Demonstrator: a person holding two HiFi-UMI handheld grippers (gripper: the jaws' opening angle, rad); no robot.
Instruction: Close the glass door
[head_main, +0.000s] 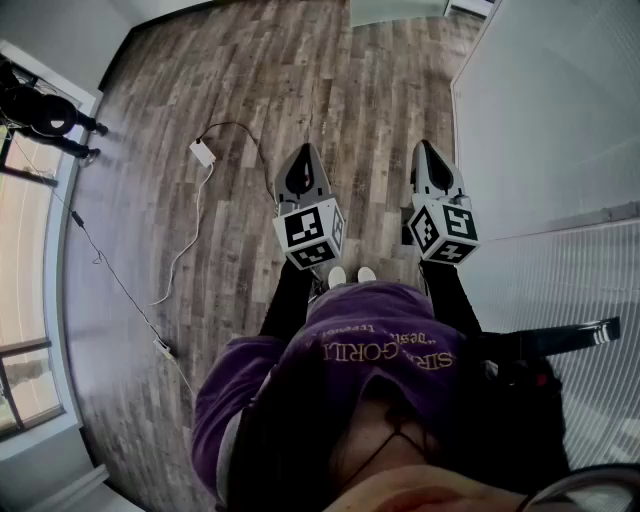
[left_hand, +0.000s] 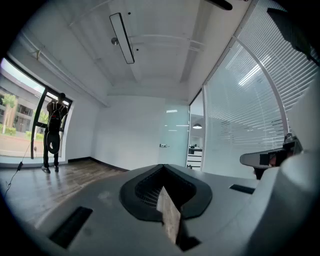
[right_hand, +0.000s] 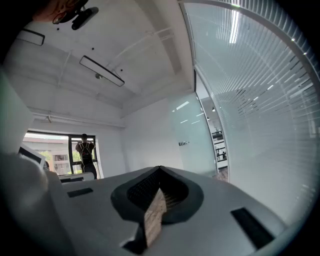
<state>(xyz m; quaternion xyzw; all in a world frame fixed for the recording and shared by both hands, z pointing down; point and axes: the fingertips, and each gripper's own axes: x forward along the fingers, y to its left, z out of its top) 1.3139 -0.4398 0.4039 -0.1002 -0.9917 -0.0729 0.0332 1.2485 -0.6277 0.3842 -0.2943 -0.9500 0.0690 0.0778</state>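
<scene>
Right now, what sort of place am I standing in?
Probably an unfurnished office room. It has a wood-plank floor, a striped frosted glass partition along one side, a glass door at the far end, and a long linear ceiling light.

Underfoot, floor (head_main: 230, 90): wood-grain planks, grey-brown, matt with a low sheen; left gripper (left_hand: 162, 166) and right gripper (right_hand: 159, 168): smooth matt grey plastic shells, jaws lined in black ribbed material, possibly rubber; marker cubes (head_main: 310, 232): flat black-and-white print, matt; glass door (right_hand: 192, 135): frosted, smooth, faint light reflections; partition (right_hand: 260, 100): glass with fine horizontal striping; walls (left_hand: 130, 130): white, matt; hoodie (head_main: 350, 340): purple cloth, soft; cable (head_main: 190, 240): white plastic sheath.
</scene>
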